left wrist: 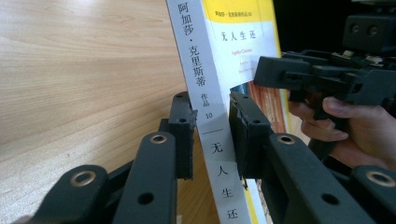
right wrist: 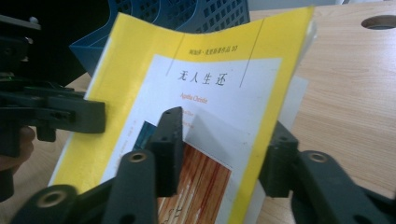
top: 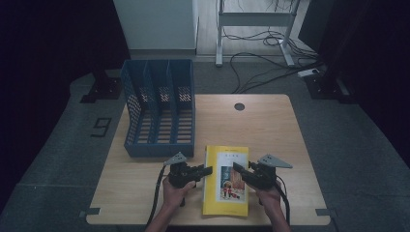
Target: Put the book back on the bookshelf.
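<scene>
A yellow paperback book (top: 226, 195) with a white cover panel lies at the table's front middle. My left gripper (top: 208, 170) comes at it from the left and is shut on the book's white spine (left wrist: 205, 93), a pad pressing on each side; that edge is tilted up off the wood. My right gripper (top: 238, 169) is at the book's right side. In the right gripper view its jaws (right wrist: 227, 123) stand open, one above the cover (right wrist: 210, 79) and one past the curled page edge, with the edge between them but not pinched.
A blue mesh file holder (top: 159, 106) with three slots stands at the back left of the wooden table (top: 270, 130), just behind the book. A round cable hole (top: 239, 106) is near the far edge. Cables and a desk frame lie on the floor beyond.
</scene>
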Available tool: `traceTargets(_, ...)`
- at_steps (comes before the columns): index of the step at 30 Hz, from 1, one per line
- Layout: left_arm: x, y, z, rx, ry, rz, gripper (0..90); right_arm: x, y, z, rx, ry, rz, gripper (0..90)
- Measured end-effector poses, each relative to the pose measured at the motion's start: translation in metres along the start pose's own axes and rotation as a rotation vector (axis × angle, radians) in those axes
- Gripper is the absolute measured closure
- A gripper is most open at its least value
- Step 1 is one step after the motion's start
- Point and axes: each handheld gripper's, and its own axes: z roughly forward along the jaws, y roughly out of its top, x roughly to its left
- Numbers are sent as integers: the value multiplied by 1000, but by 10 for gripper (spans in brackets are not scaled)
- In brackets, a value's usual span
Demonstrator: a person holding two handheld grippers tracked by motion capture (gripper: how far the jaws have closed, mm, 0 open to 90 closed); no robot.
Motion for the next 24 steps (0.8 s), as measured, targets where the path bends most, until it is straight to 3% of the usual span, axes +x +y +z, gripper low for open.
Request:
traceTargets(8,-5,1,-3,-7,3,27,728,-4,-1,3,30,-25,39,389)
traceTargets(16,-7,2,-6,-16,-2,36,731,-8,-3,6,44,-64,88,322)
traceTargets(24,-16,4,-10,-25,-20,62,738,-7,-2,9,45,-1,117,242)
